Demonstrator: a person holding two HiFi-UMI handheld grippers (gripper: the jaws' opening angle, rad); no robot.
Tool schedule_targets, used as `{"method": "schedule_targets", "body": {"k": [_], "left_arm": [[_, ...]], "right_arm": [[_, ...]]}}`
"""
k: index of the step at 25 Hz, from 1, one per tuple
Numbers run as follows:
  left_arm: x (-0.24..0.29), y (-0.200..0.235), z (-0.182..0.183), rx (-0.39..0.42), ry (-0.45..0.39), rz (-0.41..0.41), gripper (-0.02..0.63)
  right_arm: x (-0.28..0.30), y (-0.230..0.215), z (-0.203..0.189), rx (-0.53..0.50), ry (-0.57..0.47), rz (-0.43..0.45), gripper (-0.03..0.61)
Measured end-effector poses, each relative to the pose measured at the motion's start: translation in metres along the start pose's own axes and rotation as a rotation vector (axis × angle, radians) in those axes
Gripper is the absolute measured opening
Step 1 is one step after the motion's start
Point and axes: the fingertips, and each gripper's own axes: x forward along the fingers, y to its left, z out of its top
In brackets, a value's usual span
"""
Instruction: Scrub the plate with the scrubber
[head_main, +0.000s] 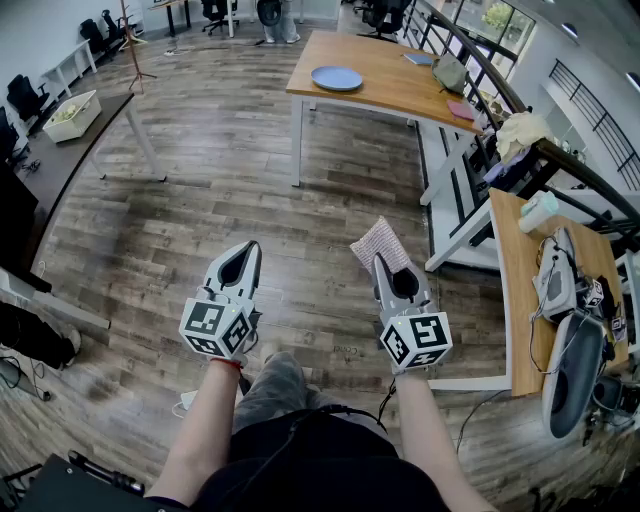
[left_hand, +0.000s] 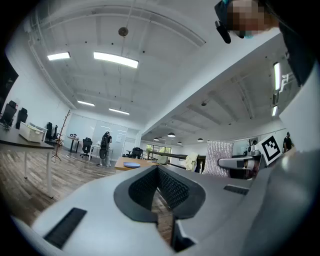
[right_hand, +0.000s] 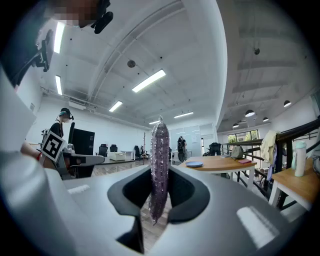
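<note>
Blue round plate (head_main: 336, 77) lies flat on a light wooden table (head_main: 400, 90) near the top centre of the head view, well apart from both grippers and touched by neither. In the right gripper view the same plate (right_hand: 194, 164) shows small on the table right of centre. In the left gripper view it (left_hand: 132, 165) is a thin blue sliver just left of centre.

The right gripper (head_main: 385, 262), right of centre in the lower half of the head view, has its jaws pinched on a pinkish, glittery mesh scrubber (head_main: 380, 243). The pad sticks out beyond the tips toward the upper left. Seen from the right gripper's own camera, the scrubber (right_hand: 160, 170) stands edge-on as a narrow vertical strip, gripped between the two dark pads.

The left gripper (head_main: 248, 250) is level with it, to the left. Its jaws are pressed together at the tips, with nothing between them. Both grippers hang in the air above a grey-brown plank floor (head_main: 200, 200).

A white bin (head_main: 72, 115) sits on a dark table at the upper left of the head view.
</note>
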Motion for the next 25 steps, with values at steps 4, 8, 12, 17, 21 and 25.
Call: {"method": "schedule_targets", "body": {"k": [4, 8, 12, 17, 21, 25], "left_arm": [[0.002, -0.001, -0.007, -0.005, 0.006, -0.011, -0.005], [0.013, 0.004, -0.011, -0.014, 0.005, -0.02, -0.005], [0.028, 0.006, -0.013, -0.011, 0.01, -0.04, -0.005], [0.055, 0.019, -0.014, -0.018, 0.013, -0.054, -0.005], [0.087, 0.028, -0.018, -0.008, 0.021, -0.079, -0.005], [0.13, 0.045, -0.019, -0.008, 0.024, -0.099, -0.005]], "right_arm": [[0.002, 0.001, -0.003, -0.001, -0.003, 0.003, 0.078], [0.014, -0.005, -0.006, 0.015, -0.004, -0.012, 0.078], [0.026, -0.012, -0.011, 0.025, 0.005, -0.027, 0.077], [0.051, -0.023, -0.014, 0.038, 0.001, -0.037, 0.077], [0.076, -0.039, -0.016, 0.042, -0.002, -0.049, 0.077], [0.111, -0.06, -0.021, 0.052, -0.001, -0.061, 0.077]]}}
